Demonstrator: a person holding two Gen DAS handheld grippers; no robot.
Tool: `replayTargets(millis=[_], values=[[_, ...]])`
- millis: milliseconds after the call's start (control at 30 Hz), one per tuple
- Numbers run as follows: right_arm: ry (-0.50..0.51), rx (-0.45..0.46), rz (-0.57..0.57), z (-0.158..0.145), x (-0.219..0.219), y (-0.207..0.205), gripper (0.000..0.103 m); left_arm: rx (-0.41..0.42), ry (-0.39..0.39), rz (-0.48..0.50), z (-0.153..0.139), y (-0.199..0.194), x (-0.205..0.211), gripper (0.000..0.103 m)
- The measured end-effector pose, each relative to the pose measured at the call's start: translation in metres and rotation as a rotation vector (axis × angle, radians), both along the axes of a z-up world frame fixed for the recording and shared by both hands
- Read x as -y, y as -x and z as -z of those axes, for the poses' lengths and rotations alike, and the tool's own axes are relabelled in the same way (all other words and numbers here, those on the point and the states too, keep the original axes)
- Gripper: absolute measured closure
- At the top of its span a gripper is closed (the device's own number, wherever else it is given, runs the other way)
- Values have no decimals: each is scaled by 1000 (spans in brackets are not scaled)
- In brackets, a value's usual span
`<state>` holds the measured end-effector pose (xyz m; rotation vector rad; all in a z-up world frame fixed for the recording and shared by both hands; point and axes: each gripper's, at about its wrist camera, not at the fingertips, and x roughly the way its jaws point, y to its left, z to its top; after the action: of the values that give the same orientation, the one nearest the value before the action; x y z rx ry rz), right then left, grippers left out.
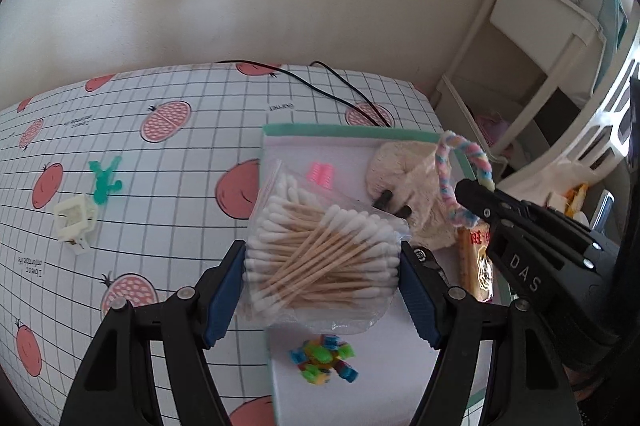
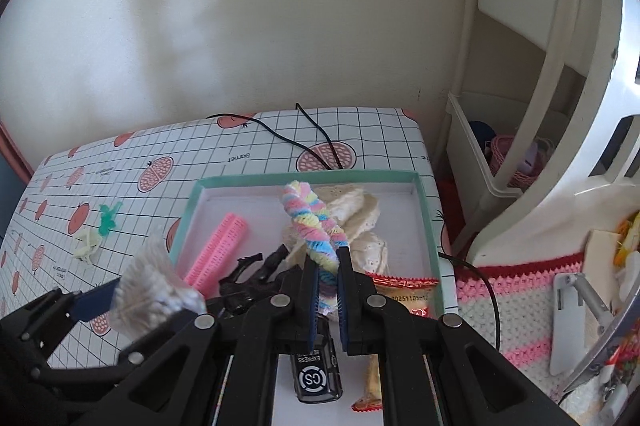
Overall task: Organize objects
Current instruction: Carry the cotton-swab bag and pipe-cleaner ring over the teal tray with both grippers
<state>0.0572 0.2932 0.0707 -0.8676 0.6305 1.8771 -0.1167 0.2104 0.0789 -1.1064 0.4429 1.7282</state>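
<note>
Nearest in the left wrist view, the left gripper (image 1: pixel 322 278) has its blue pads pressed on either side of a clear bag of cotton swabs (image 1: pixel 320 258), held wide between the jaws above the near left edge of the green-rimmed tray (image 1: pixel 344 130). Just below the jaws, on the tray floor, lies a small multicoloured toy (image 1: pixel 324 364). In the right wrist view the right gripper (image 2: pixel 329 290) is clamped tight on a pastel twisted hair tie (image 2: pixel 312 222), which rises upright from between the pads. Under those jaws sit a black object with a round "CS" mark (image 2: pixel 318 378) and a red-and-gold snack packet (image 2: pixel 404 292) to their right. Just beyond the jaws lies a cream lace cloth (image 2: pixel 360 210), with a black hair claw (image 2: pixel 256 272) and a pink roller (image 2: pixel 222 250) to their left, all inside the tray. Farther left, outside the tray on the fruit-print tablecloth (image 1: pixel 160 162), rest a white clip (image 1: pixel 76 220) and a green clip (image 1: pixel 105 180). A black cable (image 1: pixel 344 98) runs past the tray's far rim.
</note>
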Motion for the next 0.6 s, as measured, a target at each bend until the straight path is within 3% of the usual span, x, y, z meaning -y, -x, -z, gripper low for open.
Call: replayTargets(millis=[600], values=[[79, 31, -9, 23, -4, 4, 94, -17, 78, 65, 26, -28, -10, 29]])
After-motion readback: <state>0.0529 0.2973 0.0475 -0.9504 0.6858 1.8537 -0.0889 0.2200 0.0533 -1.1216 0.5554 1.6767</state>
